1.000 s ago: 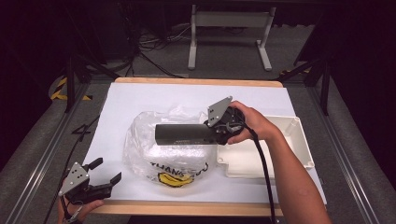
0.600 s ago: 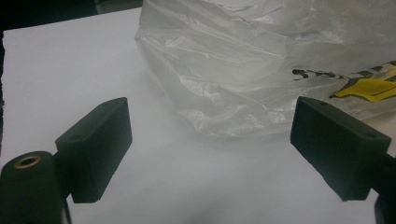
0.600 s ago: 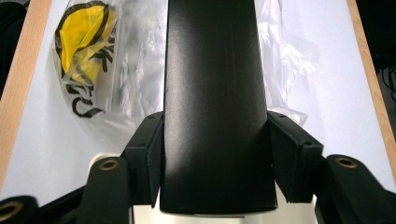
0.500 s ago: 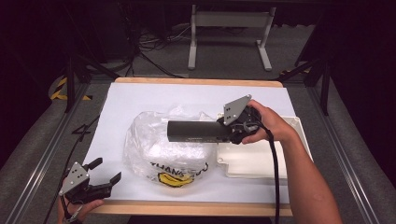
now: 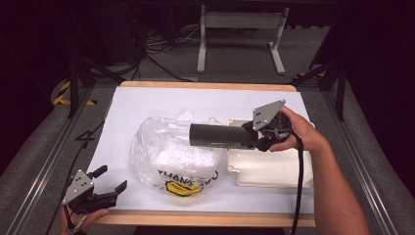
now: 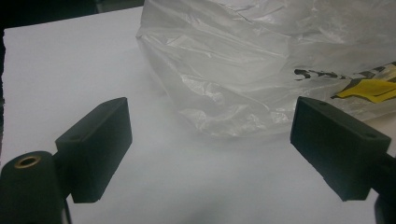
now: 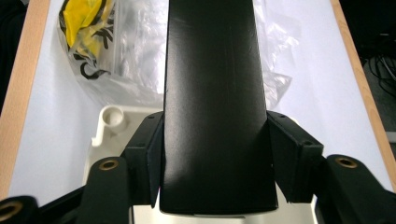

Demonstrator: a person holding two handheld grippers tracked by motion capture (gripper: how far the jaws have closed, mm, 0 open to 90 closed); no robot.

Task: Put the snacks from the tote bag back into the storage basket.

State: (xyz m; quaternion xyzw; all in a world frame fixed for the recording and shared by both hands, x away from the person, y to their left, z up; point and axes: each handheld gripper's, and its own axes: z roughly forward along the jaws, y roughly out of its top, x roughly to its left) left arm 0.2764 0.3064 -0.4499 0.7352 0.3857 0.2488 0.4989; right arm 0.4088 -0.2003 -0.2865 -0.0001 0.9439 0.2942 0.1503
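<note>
Black tube [image 5: 221, 135] drawn rightward by right hand-held gripper [image 5: 254, 134].

We see the right tool [image 5: 247, 136] carrying the dark cylinder [image 5: 220, 135] rightward: it has moved off the plastic bag [image 5: 171, 152] and now hangs partly over the white tray [image 5: 274, 171].

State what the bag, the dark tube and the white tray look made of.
Bag: thin clear plastic film, crinkled and glossy. Dark tube: matte black, smooth, perhaps plastic or coated metal; unclear. White tray: likely moulded rigid plastic, off-white, with a raised rim.
</note>
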